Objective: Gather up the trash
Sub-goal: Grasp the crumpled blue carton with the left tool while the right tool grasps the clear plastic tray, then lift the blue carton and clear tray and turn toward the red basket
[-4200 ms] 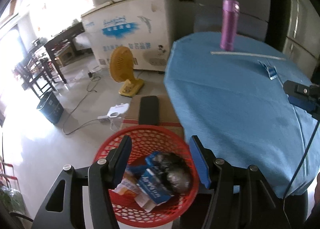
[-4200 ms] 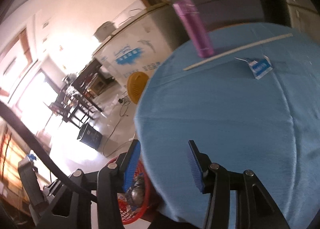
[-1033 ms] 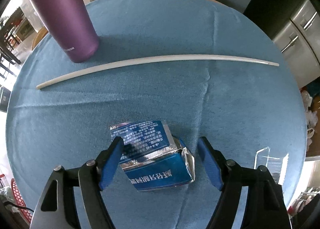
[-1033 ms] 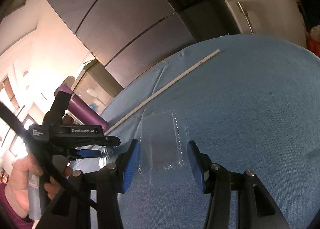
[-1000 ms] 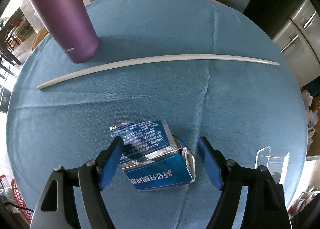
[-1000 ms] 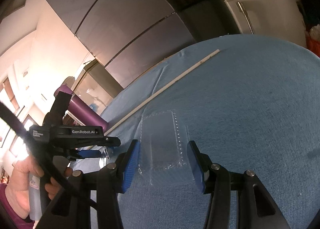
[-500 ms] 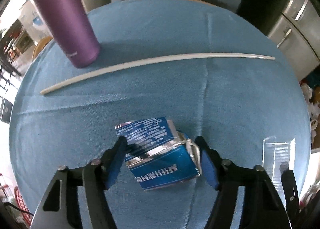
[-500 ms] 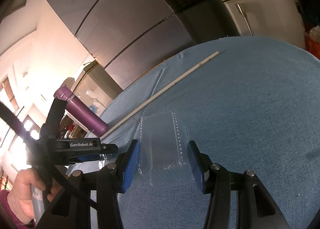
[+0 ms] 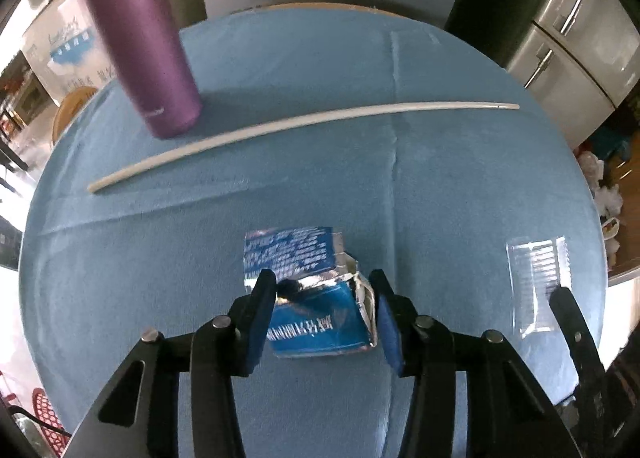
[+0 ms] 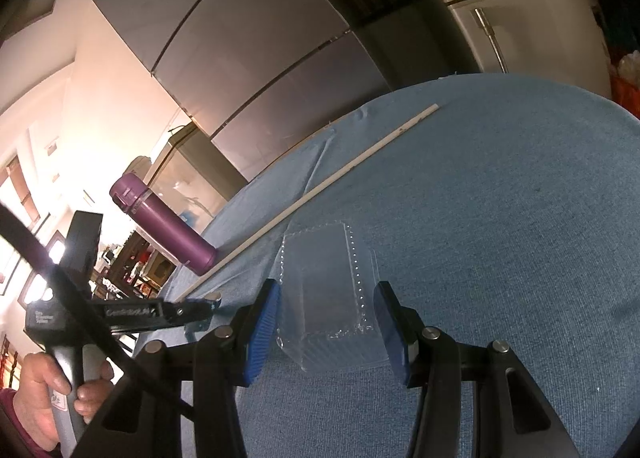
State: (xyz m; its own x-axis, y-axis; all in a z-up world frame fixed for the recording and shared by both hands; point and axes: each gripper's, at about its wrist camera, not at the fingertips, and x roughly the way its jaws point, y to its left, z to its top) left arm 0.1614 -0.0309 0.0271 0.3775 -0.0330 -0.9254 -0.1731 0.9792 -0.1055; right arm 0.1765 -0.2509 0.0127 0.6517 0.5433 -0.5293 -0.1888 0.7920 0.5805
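The left tool (image 9: 322, 320) is seen closed down to the sides of the blue carton (image 9: 316, 308), near the middle of the desk (image 9: 460, 186), though firm clamping cannot be told; the crushed foil end could be torn or slip out if it is lifted. The right tool (image 10: 326, 322) is held apart around the clear tray (image 10: 326, 298), which could be pushed away. The tray's edges are hard to make out, and only a corner of the red basket (image 9: 46, 416) is seen.

Your left gripper (image 9: 322, 308): low, jaws nearly closed on what sits between them | your right gripper (image 10: 326, 314): jaws spread wide, level | your left hand (image 10: 48, 398): wraps its handle.
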